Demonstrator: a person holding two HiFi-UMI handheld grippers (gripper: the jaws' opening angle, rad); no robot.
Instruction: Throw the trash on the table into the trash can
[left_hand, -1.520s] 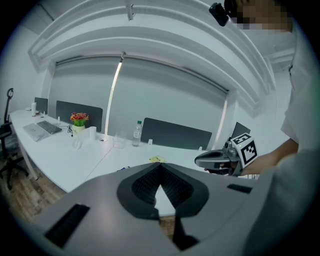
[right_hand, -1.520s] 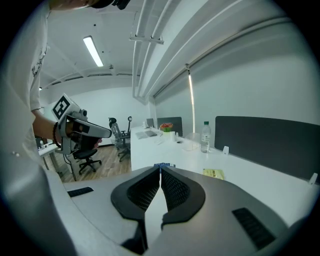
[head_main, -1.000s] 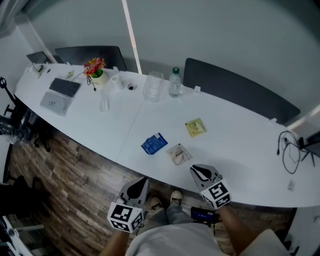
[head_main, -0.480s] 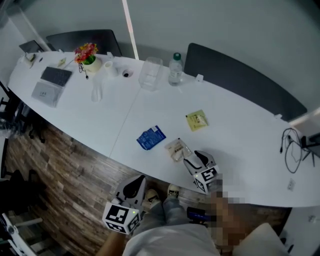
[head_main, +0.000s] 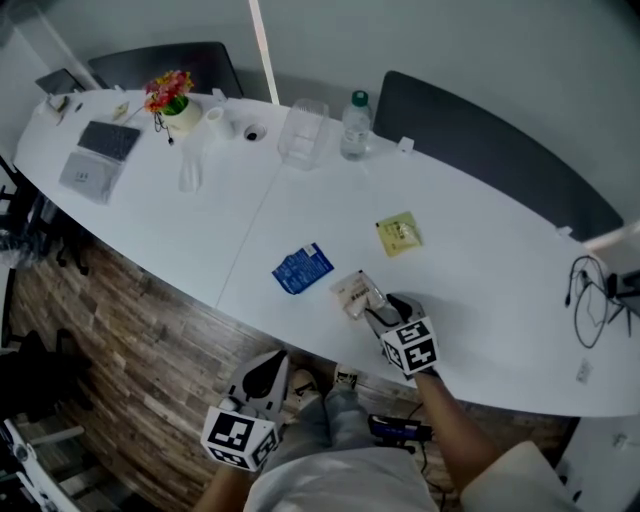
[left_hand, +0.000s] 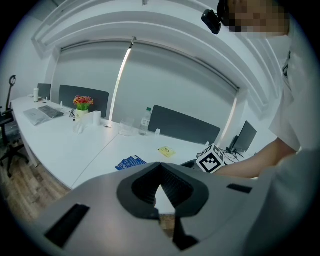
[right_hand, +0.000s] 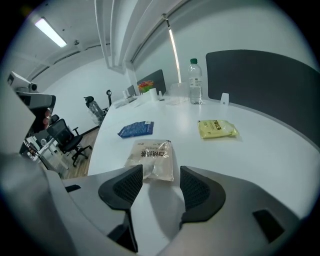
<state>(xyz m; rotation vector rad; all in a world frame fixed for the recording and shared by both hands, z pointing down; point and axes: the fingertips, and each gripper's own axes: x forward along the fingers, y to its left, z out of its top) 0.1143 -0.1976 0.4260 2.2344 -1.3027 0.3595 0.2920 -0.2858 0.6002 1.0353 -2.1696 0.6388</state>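
Three pieces of trash lie on the white table (head_main: 480, 290): a blue wrapper (head_main: 302, 268), a beige packet (head_main: 357, 294) and a yellow packet (head_main: 399, 233). My right gripper (head_main: 383, 310) is low over the table at the beige packet (right_hand: 152, 159). Its jaws have just been opening and stand wide. The packet's near edge lies between the fingertips (right_hand: 131, 182), and the pads do not press on it. My left gripper (head_main: 268, 364) hangs over the wooden floor in front of the table edge, its jaws (left_hand: 160, 170) shut on nothing. No trash can is in view.
At the far side stand a water bottle (head_main: 356, 125), a clear container (head_main: 303, 135), a flower pot (head_main: 172, 100) and a laptop (head_main: 98, 160). Dark chairs (head_main: 480, 150) line the back. Cables (head_main: 590, 300) lie at the right end.
My right gripper has come down and forward from the table's near edge to the beige packet. The left gripper has stayed about where it was.
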